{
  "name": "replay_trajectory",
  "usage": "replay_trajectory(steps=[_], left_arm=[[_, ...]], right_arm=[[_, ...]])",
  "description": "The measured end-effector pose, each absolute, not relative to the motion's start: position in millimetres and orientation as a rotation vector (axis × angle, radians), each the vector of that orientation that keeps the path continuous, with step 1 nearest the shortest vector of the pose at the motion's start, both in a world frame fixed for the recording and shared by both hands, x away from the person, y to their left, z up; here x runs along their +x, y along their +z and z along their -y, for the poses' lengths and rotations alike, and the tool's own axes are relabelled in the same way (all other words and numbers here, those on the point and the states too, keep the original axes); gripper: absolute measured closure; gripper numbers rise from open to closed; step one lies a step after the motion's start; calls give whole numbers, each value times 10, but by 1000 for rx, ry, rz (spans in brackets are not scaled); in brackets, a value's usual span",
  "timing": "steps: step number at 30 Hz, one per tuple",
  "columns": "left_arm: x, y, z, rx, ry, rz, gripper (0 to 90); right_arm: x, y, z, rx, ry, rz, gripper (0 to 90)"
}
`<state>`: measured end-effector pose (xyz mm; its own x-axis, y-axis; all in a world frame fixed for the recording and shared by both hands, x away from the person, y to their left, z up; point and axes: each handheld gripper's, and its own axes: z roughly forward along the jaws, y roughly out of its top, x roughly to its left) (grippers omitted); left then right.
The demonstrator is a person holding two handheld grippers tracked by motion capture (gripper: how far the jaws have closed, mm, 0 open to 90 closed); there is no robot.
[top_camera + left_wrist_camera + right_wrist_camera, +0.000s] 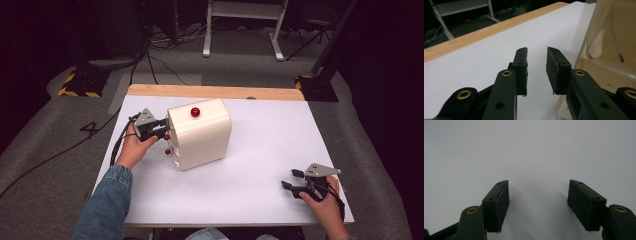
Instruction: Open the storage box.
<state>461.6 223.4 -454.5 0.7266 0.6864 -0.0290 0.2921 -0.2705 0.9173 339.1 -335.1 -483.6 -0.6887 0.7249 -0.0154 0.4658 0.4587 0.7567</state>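
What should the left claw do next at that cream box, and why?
Probably nudge the left claw sideways onto a red knob on the cream box: its jaws stand beside the box with nothing between them.

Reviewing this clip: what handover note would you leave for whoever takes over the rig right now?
Left tongs: jaws a narrow gap apart with nothing between them, close against the left face of the cream box.
Right tongs: open wide and empty, resting over the white table at its near right corner.
Things: the box stands mid-table, with one red knob on top and two small red knobs on the face by the left tongs.
Done: the left tongs have been brought up to the box, but no knob is gripped.
Left: probably to grip one of the side knobs and work it.
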Motion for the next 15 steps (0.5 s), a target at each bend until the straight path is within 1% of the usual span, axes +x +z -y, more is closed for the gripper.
replay_trajectory(steps=[5,7,11,15], left_arm=[[4373,-4575,-2231,1872,417,-716,695],[4217,-4616,-2177,1883,393,-682,690],[4064,-4644,-2115,1889,374,-654,696],[3845,-4658,-2021,1908,336,-614,665]], right_arm=[[3393,-4836,3352,1012,1078,-2377,344],[3395,-4836,3353,1012,1076,-2378,344],[3396,-4836,3353,1015,1078,-2379,344],[3398,-4836,3354,1014,1079,-2379,343]])
